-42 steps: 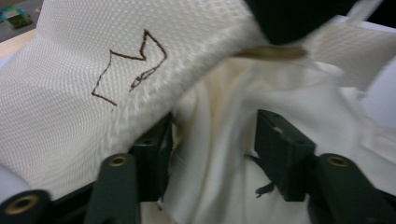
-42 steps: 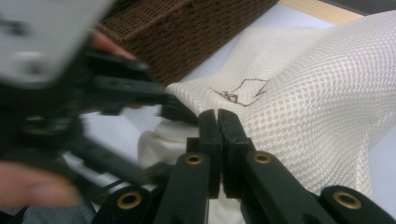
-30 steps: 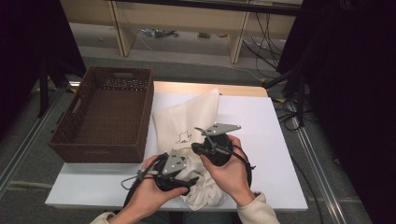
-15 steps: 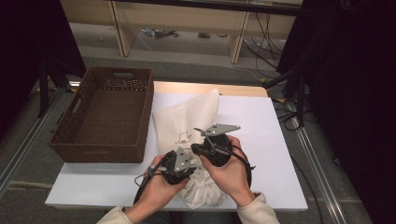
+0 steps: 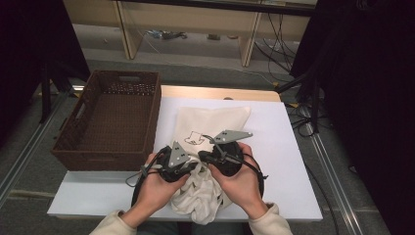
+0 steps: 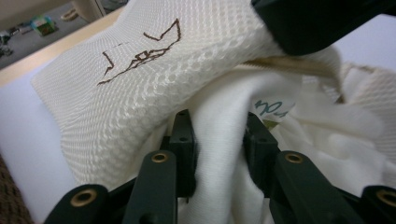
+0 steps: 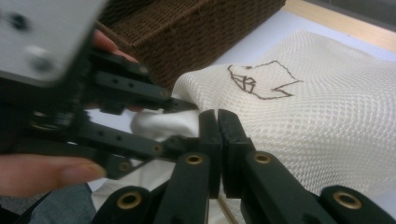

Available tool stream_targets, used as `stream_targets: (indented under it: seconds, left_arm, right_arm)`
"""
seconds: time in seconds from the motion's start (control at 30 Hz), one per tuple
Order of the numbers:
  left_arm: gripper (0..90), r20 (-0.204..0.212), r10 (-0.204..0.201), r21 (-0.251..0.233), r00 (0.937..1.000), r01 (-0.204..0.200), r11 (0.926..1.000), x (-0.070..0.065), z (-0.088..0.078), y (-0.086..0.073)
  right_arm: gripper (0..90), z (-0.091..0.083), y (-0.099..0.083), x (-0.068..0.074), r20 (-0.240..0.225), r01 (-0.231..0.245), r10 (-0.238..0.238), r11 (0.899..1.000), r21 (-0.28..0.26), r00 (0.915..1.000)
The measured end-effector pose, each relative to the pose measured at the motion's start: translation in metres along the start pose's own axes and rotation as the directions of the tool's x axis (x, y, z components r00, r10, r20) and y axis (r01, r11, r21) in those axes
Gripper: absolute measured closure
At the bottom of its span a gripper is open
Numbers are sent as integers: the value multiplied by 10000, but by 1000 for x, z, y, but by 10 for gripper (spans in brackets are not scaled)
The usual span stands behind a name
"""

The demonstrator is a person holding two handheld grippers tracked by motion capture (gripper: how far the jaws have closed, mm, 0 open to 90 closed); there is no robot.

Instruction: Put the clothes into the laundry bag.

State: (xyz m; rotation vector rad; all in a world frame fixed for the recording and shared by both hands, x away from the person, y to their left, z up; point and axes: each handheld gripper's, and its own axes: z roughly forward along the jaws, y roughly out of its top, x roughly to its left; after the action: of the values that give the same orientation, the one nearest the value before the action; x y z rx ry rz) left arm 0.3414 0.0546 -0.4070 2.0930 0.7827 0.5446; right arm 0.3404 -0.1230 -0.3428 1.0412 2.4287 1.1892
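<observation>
**Cream mesh laundry bag half-stuffed at the worktop's near edge**

The cream mesh laundry bag [image 5: 211, 125] with a brown line drawing lies on the white worktop [image 5: 284, 147], just beside the brown woven basket [image 5: 110, 122]. The left claw [image 6: 219, 133], its jaws just closing, clamps a fold of white cloth [image 6: 219, 158] at the bag's mouth. The right claw [image 7: 217, 121] is pinched together on the bag's rim.

Black tongs [image 5: 193, 164], brass rivets, grey triangular plates; cream sleeves [image 5: 266, 223].

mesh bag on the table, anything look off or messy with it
Nothing damaged. The mesh bag lies flat, but white cloth bulges crumpled out of its near end, half in. The left gripper pinches a fold of it; the right gripper clamps the bag's edge.
</observation>
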Motion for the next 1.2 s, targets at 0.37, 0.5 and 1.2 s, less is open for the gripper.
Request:
stream_targets:
  seconds: [0.37,0.5,1.2]
  left_arm:
    - [448,159,-31,-153,9999,33,9999,0,21,-5]
    - [338,591,-22,-241,9982,36,9997,-4,1,-5]
    - [134,322,63,-648,9995,-42,9979,-9,-20,-26]
  right_arm:
    - [900,7,-3,-6,-86,-307,311,9989,364,9995]
    - [900,5,-3,-11,-74,28,-27,9999,107,10000]
    - [900,5,-3,-12,-95,-333,336,9990,284,9994]
